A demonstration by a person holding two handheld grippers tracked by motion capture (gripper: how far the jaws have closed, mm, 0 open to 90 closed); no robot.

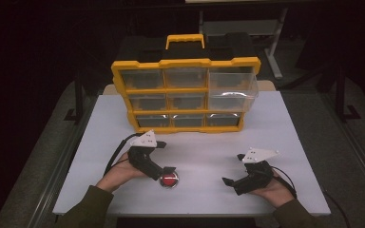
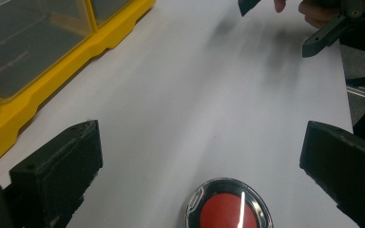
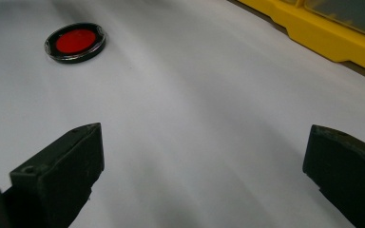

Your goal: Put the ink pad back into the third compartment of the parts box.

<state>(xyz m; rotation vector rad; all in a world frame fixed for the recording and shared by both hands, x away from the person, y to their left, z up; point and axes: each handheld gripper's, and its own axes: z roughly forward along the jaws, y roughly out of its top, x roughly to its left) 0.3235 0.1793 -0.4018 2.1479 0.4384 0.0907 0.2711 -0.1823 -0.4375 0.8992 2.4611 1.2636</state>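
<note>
A small round disc (image 1: 170, 181) with a red centre and a dark, shiny rim lies flat on the white table near its front edge. My left gripper (image 1: 167, 174) hovers right over it, open. In the left gripper view the disc (image 2: 228, 209) sits low between the wide-apart jaws of that gripper (image 2: 199, 156), touching neither. My right gripper (image 1: 234, 169) is open and empty, well to the right of the disc. In the right gripper view the disc (image 3: 75, 42) lies far off to the upper left, and only bare table shows between that gripper's (image 3: 204, 161) jaws.
A yellow organiser (image 1: 186, 62) with clear drawers and a carry handle stands at the back centre; its top right drawer (image 1: 233, 90) is pulled out. Its yellow base (image 2: 52, 80) is near my left gripper. The white tabletop (image 1: 275, 123) ends in dark floor on both sides.
</note>
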